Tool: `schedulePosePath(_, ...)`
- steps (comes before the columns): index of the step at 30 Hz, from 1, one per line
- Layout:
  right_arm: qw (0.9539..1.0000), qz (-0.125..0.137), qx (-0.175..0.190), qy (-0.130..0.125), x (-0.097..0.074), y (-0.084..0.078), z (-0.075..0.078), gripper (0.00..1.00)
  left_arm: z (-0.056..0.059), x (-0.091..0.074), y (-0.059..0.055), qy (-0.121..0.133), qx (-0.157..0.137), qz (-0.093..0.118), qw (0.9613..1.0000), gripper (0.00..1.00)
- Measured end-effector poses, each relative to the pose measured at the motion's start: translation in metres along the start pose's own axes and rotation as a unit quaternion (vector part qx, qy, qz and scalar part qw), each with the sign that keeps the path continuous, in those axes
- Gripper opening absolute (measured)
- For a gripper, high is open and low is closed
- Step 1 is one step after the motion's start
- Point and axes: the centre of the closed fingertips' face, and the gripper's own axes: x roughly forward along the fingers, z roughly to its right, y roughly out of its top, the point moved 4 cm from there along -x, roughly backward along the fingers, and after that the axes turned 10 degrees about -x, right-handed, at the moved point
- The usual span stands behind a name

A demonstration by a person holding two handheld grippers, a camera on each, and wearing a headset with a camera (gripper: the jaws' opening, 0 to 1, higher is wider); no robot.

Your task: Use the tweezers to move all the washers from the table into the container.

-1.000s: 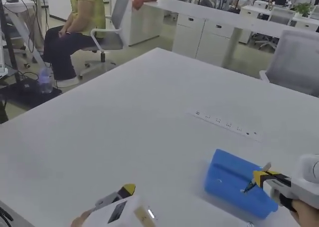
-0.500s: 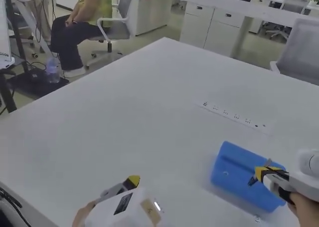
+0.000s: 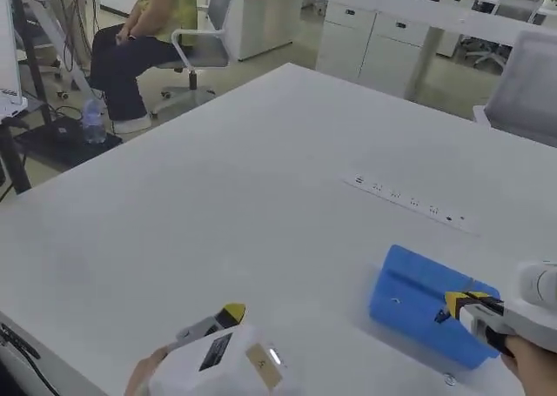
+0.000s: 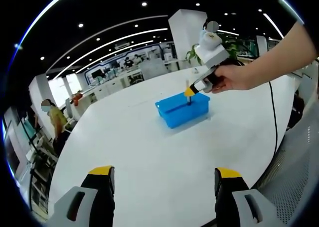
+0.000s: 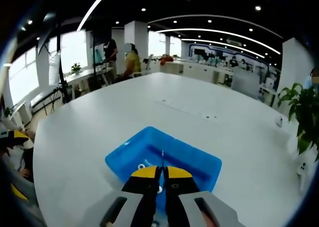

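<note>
Firstly, at the far left of the head view a person (image 3: 161, 9) sits on an office chair (image 3: 198, 58) beyond the wide white table (image 3: 218, 196). Nearer, at the bottom edge and left of the middle, the left gripper (image 4: 162, 174) hangs over the table. In the left gripper view its two yellow-tipped jaws stand wide apart, and bare table shows between them. Further to the right a socket strip (image 3: 409, 204) is set flat in the table top. Below it, on the right part of the table, stands the container (image 3: 413, 326). It is a bright blue rectangular box, shallow, open at the top, with low plain walls. On its floor lies a small pale ring (image 3: 394, 302), which looks like a washer, though it is too small to be sure. Just beside the container's near corner a tiny metal piece (image 3: 449, 380) lies on the table; what it is I cannot tell. At the far right a hand (image 4: 234, 77) holds the right gripper (image 5: 162, 173) above the container's right side. Its yellow-tipped jaws are pressed almost together and they clamp the tweezers (image 5: 162, 157), a thin silvery tool whose fine tips point down into the container. Whether the tips touch the floor cannot be told.
</note>
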Motion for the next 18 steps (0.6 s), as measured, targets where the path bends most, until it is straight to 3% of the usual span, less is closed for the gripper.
schedulePosePath(8,0.9995,0.030,0.004,-0.005,-0.022,0.015,0.000,0.01,-0.001,0.000,0.001,0.002,0.001,0.002,1.0000,0.84)
schedulePosePath(12,0.9983,0.054,0.020,-0.008,-0.042,0.022,-0.002,0.01,0.000,-0.001,0.001,0.001,0.004,0.004,1.0000,0.84)
schedulePosePath(18,0.9973,0.069,0.024,-0.010,-0.070,0.022,-0.009,0.01,0.001,-0.001,0.002,-0.001,0.007,0.007,0.9999,0.84)
